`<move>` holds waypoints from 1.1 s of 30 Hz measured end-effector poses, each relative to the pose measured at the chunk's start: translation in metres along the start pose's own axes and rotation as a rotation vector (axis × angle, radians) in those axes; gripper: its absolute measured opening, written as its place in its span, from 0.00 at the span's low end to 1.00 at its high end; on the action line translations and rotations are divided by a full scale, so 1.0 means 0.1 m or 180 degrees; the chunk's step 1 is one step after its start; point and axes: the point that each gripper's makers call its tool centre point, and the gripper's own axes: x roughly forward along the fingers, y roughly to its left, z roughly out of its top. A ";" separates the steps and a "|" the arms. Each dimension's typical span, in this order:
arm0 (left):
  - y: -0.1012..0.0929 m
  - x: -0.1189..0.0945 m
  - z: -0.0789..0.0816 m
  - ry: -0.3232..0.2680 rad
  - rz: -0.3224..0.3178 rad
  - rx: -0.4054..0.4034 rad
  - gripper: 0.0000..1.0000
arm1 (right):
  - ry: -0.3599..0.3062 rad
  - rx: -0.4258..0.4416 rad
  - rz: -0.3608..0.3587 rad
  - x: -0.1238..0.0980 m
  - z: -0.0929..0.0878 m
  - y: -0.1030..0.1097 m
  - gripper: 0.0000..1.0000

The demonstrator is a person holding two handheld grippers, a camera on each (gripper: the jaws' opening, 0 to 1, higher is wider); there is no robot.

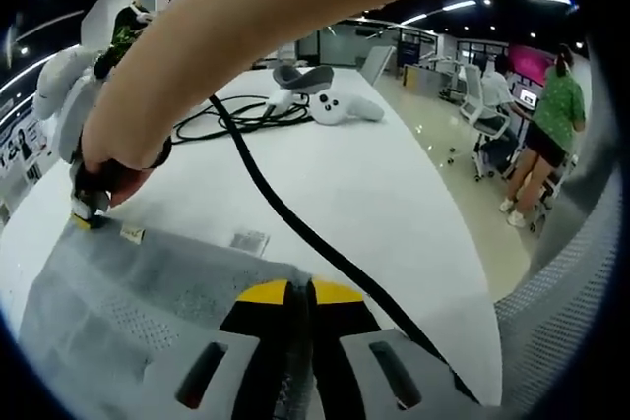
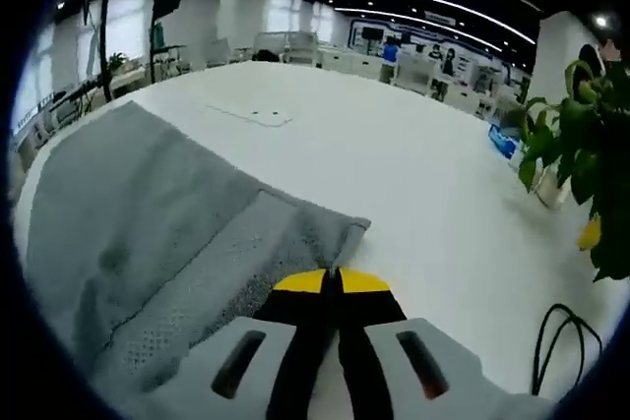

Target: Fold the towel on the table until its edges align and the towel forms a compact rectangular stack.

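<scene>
Pinching the near edge of the grey towel (image 1: 128, 292), the left gripper (image 1: 301, 294) is seen with its yellow-tipped jaws pressed together on the cloth. In the right gripper view, the right gripper (image 2: 332, 284) is likewise clamped, its yellow tips closed on the folded corner of the towel (image 2: 148, 223), which spreads away to the left of the jaws. In the left gripper view, the far corner of the towel is held by the right gripper (image 1: 91, 202), gripped in a person's hand (image 1: 118, 159), with a bare forearm crossing the upper frame. A small label (image 1: 249, 240) is noted on the towel edge. A black cable (image 1: 295, 223) is observed running across the white table (image 1: 394, 184) from beside the left gripper's jaws. Farther off, coiled cable and a white headset with controllers (image 1: 320, 95) are recorded. Beyond the table, people at desks are noted in an open office. A potted plant (image 2: 581, 164) is seen at the table's right side in the right gripper view.
</scene>
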 end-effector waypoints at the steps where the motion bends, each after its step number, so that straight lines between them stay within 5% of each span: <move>1: 0.00 0.00 0.00 -0.0005 0.0018 -0.0009 0.07 | -0.0011 0.0006 -0.0002 0.02 0.00 -0.02 0.00; 19: 0.00 -0.01 0.00 -0.0032 0.0021 -0.0080 0.07 | -0.0292 0.0434 0.0042 0.02 -0.07 -0.05 0.00; 25: 0.02 -0.01 0.01 -0.0116 -0.0012 -0.0255 0.07 | -0.0319 0.0811 0.0062 0.05 -0.05 -0.07 0.00; 27: 0.02 -0.01 0.02 -0.0180 -0.0015 -0.0437 0.07 | -0.0413 0.1465 0.0119 0.05 -0.04 -0.08 0.00; 29: 0.04 -0.02 0.03 -0.0181 -0.0025 -0.0496 0.07 | -0.0407 0.1682 0.0169 0.02 -0.04 -0.08 0.00; 33: 0.03 -0.02 0.03 -0.0148 -0.0024 -0.0511 0.06 | -0.0367 0.1307 0.0226 -0.06 0.01 0.02 0.00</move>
